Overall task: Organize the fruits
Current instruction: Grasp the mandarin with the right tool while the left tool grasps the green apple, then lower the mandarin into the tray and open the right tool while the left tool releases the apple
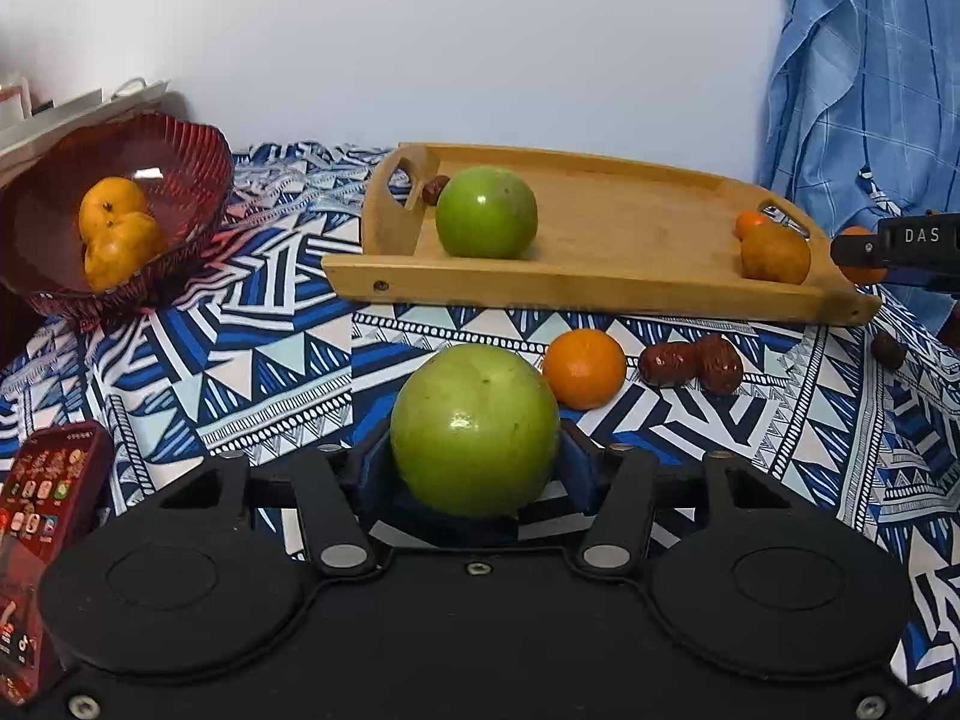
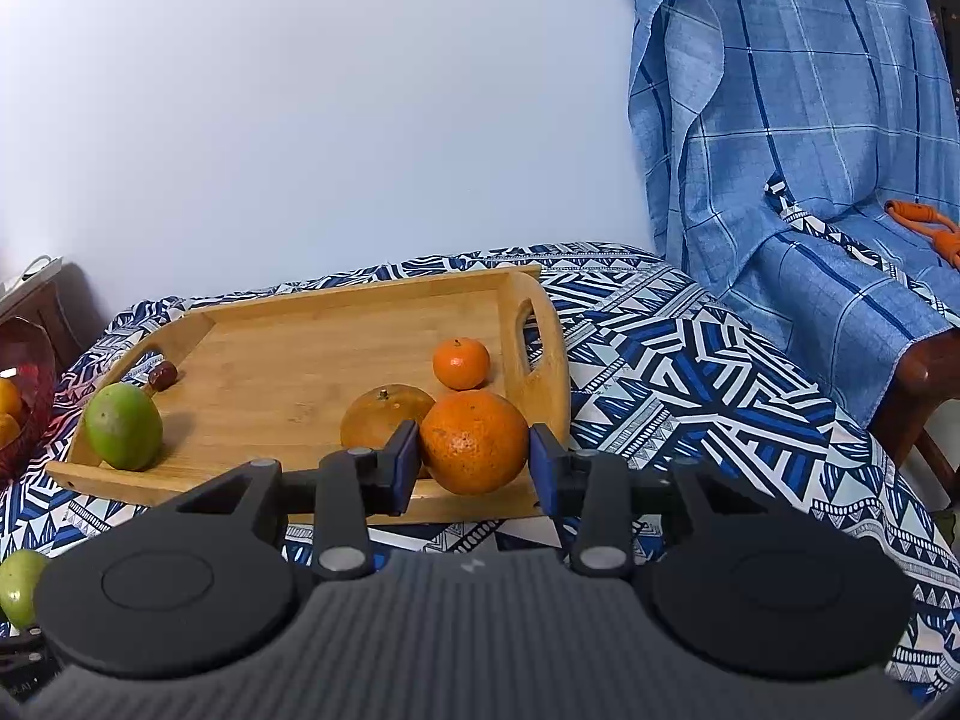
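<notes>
An apple is bracketed, perhaps gripped, by the left gripper before the tray; an orange is clamped by the right gripper over the tray's near rim.

Blue, white and navy geometric print on the tablecloth; fruit in green, orange and dark red.

Glossy green on both apples: one between blue pads, one on the honey-coloured wooden tray. Bright orange on the mandarin and on the held orange; dull brownish orange on its neighbour. Wrinkled dark red on the dates. Ribbed translucent red for the bowl, yellow-orange fruit inside. Light blue with darker checks on the hanging cloth.
</notes>
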### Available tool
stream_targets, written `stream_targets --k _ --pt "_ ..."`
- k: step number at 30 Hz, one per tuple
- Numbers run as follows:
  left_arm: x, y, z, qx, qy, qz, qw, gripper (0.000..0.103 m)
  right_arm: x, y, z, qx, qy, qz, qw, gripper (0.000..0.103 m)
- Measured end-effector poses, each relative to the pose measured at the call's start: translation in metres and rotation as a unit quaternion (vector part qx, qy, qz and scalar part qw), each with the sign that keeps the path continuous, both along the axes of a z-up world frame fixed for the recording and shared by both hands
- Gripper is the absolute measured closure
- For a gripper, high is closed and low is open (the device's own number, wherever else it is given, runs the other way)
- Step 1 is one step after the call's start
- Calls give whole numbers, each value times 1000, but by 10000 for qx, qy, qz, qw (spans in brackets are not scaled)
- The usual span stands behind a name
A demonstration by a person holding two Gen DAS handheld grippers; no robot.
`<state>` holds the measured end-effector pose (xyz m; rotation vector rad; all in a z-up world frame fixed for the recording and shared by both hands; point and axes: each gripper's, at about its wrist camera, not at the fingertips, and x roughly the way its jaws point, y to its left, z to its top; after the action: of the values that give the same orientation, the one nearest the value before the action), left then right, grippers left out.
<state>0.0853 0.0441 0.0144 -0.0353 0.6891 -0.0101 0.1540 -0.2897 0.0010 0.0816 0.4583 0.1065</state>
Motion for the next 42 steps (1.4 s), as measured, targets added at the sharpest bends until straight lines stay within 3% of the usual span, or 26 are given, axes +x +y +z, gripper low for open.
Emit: stream_targets --k 7,11,20,24,29,37,42 --pt "-6 -7 5 211 -293 83 9993 50 -1 3 0 -67 -56 22 10000 60" --pt "-4 -7 24 56 -575 43 9983 50 -3 4 5 -51 -264 -46 9996 60" --pt "51 -18 70 -53 -960 11 9954 50 19 9 29 64 -414 232 9989 60" --pt "84 -28 70 -135 -814 -66 9966 50 46 13 33 266 -237 473 9982 60" --pt "111 -44 48 -117 -380 -343 9986 50 79 23 27 257 88 749 9968 60" --pt "121 -62 21 72 -205 -647 9977 50 103 43 11 88 365 1099 9932 60" --pt "122 -58 21 -67 -177 -679 9975 50 110 49 7 27 504 1208 9914 60"
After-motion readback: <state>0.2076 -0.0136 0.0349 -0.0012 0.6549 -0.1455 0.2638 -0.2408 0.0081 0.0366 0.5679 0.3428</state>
